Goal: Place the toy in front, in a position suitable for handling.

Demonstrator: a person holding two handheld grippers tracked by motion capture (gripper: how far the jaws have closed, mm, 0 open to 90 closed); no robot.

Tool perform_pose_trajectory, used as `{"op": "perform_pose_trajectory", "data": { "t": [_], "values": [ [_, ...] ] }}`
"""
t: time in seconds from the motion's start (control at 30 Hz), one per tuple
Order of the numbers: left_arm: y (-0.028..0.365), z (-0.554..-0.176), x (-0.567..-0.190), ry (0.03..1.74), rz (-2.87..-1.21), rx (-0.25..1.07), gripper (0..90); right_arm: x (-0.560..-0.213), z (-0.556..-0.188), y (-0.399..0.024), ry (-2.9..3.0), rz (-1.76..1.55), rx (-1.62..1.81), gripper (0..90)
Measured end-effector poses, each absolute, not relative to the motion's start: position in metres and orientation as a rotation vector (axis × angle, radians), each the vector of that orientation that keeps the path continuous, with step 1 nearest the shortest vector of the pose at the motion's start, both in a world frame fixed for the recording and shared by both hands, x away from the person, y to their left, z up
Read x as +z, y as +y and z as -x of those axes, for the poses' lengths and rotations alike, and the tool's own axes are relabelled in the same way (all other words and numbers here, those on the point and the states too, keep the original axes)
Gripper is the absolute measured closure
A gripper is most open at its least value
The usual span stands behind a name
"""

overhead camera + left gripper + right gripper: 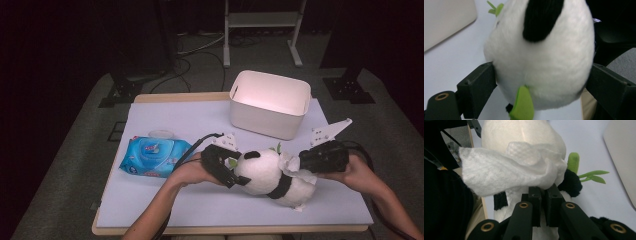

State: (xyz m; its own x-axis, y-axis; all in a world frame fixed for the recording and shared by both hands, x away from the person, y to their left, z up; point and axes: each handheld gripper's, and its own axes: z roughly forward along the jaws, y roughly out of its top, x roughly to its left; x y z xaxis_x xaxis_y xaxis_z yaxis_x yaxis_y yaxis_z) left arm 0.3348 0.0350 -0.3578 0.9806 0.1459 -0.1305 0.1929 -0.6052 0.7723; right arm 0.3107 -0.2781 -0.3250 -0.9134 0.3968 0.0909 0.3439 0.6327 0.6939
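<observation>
Wipes pack (154,156) (print unreadable)

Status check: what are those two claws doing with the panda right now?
Left claw spread around panda head. Right claw shut on wipe, against panda. Nothing in the way.

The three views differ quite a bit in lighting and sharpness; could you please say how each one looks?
High view: the table is lit while the room behind is nearly black, and the white bin glows pinkish inside. Left gripper view: the panda plush sits so close that its fur is soft. Right gripper view: the wet wipe is bright, the left side dark.
</observation>
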Motion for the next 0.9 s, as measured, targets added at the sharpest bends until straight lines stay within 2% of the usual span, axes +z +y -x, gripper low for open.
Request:
{"op": "perform_pose_trajectory", "data": {
  "t": [0.3,0.37,0.57,0.7,0.9],
  "values": [
    [0.030,-0.336,-0.369,0.225,-2.246,-0.114,10.2,-0.328,-0.308,-0.289,2.758,-0.656,1.161,84.3],
    [0.029,-0.336,-0.368,0.224,-2.240,-0.118,13.1,-0.330,-0.308,-0.290,2.757,-0.663,1.175,84.3],
    [0.033,-0.337,-0.360,0.225,-2.217,-0.085,29.3,-0.331,-0.308,-0.290,2.745,-0.674,1.208,84.5],
    [0.035,-0.338,-0.352,0.229,-2.218,-0.057,32.8,-0.330,-0.309,-0.287,2.729,-0.674,1.234,84.5],
    [0.042,-0.338,-0.339,0.240,-2.216,-0.024,33.1,-0.329,-0.312,-0.283,2.713,-0.682,1.283,84.5]
  ]
}}
